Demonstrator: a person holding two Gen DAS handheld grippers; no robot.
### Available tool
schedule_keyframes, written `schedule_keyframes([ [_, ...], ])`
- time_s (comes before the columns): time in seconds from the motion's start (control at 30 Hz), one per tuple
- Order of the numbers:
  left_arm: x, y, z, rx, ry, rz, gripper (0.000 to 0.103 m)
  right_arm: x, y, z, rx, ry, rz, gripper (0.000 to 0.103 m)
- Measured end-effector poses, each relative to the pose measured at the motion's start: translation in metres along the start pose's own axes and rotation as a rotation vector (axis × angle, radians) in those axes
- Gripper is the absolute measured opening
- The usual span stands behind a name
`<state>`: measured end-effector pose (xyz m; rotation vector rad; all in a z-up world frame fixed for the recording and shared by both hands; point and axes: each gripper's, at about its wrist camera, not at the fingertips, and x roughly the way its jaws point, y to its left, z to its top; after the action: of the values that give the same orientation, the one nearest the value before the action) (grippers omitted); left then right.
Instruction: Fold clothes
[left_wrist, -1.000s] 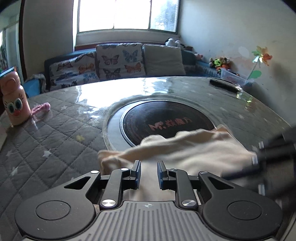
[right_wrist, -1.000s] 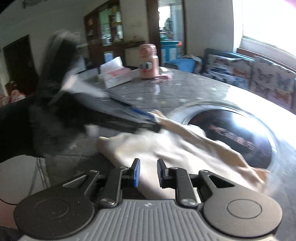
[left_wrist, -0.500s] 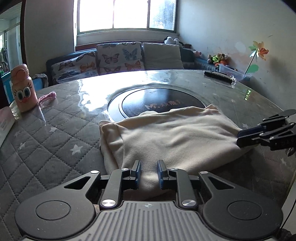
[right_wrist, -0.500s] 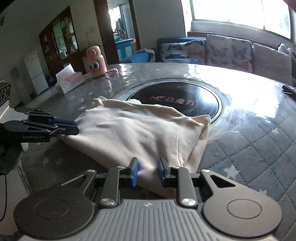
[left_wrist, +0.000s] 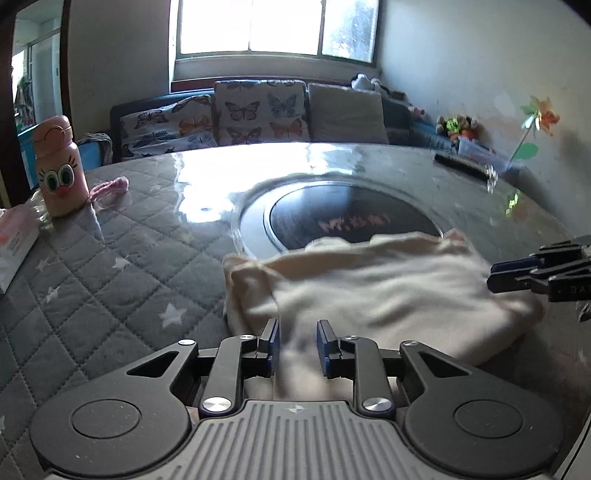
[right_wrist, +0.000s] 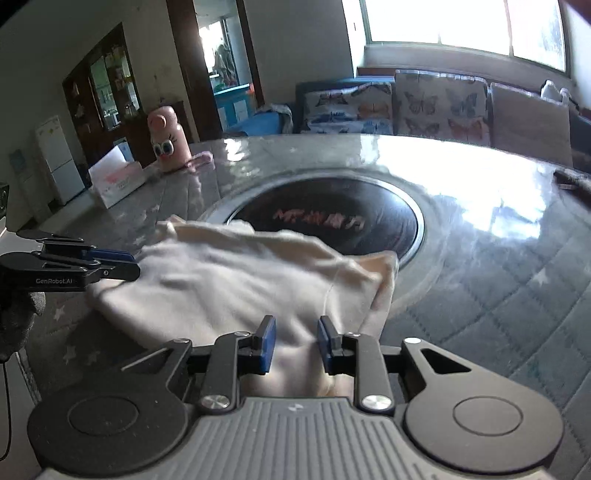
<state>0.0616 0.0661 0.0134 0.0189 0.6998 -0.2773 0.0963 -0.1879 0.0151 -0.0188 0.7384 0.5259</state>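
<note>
A cream garment (left_wrist: 388, 291) lies folded on the round quilted table (left_wrist: 110, 258), its far edge over the dark centre disc (left_wrist: 347, 218). My left gripper (left_wrist: 297, 345) stands at one end with a fold of the cloth rising between its blue pads; its jaws are opening. In the right wrist view the garment (right_wrist: 240, 273) runs from my right gripper (right_wrist: 295, 343), whose jaws are also opening with cloth bunched between them, to the left gripper (right_wrist: 136, 266) at the far end. The right gripper (left_wrist: 493, 275) shows at the right edge of the left wrist view.
A pink cartoon bottle (left_wrist: 57, 166) and a tissue box (left_wrist: 11, 247) stand at the table's left side. A dark remote (left_wrist: 461, 168) lies at the far right. A sofa with butterfly cushions (left_wrist: 258, 110) runs behind the table.
A second ago the right gripper was sweeping across with the cloth in a blur. The garment now lies folded between both grippers, and both pairs of jaws stand slightly wider.
</note>
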Motion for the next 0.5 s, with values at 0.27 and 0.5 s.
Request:
schedule_keyframes([
  [0.27,0.017,-0.016,0.004,0.06,0.012,0.0,0.025,0.023,-0.008,0.012,0.035,0.004,-0.008,0.027],
  [0.5,0.019,-0.005,0.014,0.026,-0.004,0.003,0.025,0.033,-0.012,0.022,0.049,0.003,-0.015,0.028],
])
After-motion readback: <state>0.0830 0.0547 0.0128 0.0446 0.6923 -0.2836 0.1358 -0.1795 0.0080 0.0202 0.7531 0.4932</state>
